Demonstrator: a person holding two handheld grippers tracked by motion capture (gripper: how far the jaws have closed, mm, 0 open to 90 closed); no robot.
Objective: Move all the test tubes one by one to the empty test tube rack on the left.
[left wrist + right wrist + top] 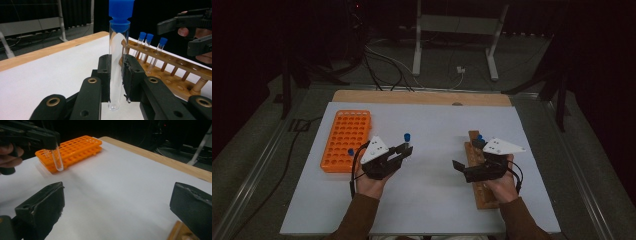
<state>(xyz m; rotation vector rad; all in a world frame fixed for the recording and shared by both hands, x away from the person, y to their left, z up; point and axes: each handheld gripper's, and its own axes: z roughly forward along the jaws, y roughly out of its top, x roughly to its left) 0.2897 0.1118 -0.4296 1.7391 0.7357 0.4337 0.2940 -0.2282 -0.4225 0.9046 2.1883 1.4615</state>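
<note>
White table sheet [437, 200] under dim light, left gripper [117, 75] clenched on an upright blue-capped test tube [118, 62] between orange rack [346, 140] and wooden rack [175, 72], apparently mid-transfer, right gripper [117, 207] gaping and empty.

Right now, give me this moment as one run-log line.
left tongs: shut on capped tube, upright, off the table | right tongs: open, empty | wooden rack: three tubes | orange rack: one blue cap
</note>
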